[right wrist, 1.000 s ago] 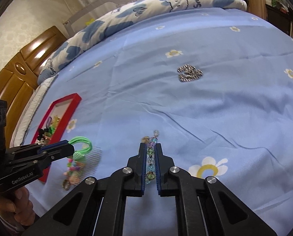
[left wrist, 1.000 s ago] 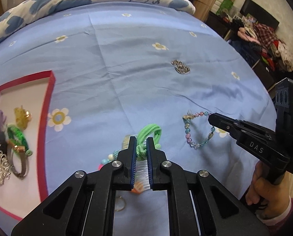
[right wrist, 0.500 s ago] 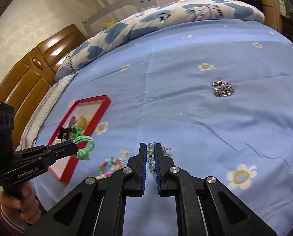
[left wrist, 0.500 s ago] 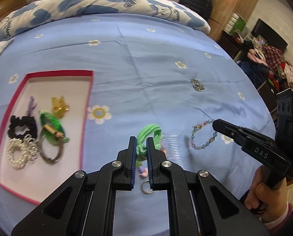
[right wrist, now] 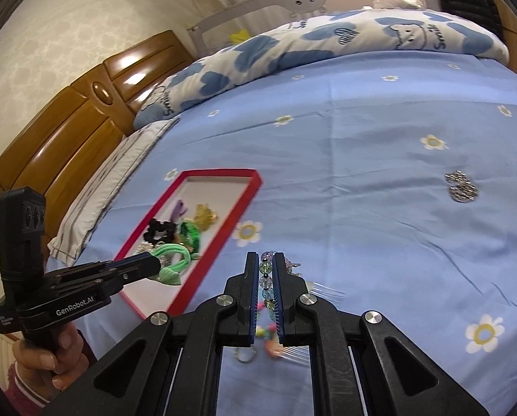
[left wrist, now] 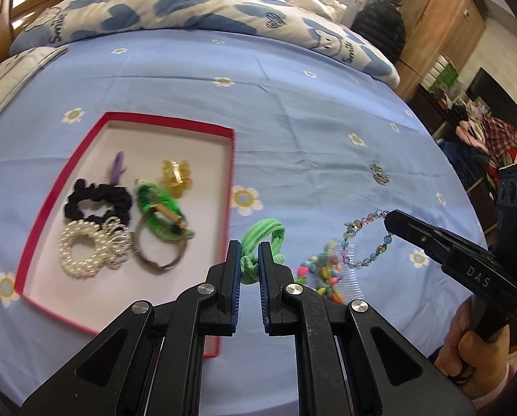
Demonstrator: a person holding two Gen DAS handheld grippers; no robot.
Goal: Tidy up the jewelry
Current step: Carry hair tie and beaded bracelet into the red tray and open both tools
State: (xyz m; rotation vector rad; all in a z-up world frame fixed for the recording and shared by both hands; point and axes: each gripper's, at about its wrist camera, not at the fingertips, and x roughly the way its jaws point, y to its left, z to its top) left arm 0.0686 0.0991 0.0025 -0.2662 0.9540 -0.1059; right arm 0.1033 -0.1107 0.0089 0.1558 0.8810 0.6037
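Note:
My left gripper (left wrist: 248, 251) is shut on a green hair tie (left wrist: 262, 234) and holds it above the bed, just right of the red-rimmed tray (left wrist: 229, 173); it also shows in the right wrist view (right wrist: 154, 264). My right gripper (right wrist: 266, 260) is shut on a pastel bead bracelet (right wrist: 266, 279), which hangs from its tip in the left wrist view (left wrist: 365, 239). The tray holds a black scrunchie (left wrist: 95, 196), a pearl bracelet (left wrist: 74, 248), a green band (left wrist: 157, 208) and a yellow clip (left wrist: 177, 176).
A clear comb and colourful beads (left wrist: 324, 274) lie on the blue flowered sheet under the grippers. A silver chain (right wrist: 461, 187) lies farther right. A folded duvet (left wrist: 189, 10) and wooden headboard (right wrist: 67, 131) lie beyond the tray.
Both grippers have lifted with their items and moved left toward the tray, which is now more fully in view. The comb and beads stay on the sheet.

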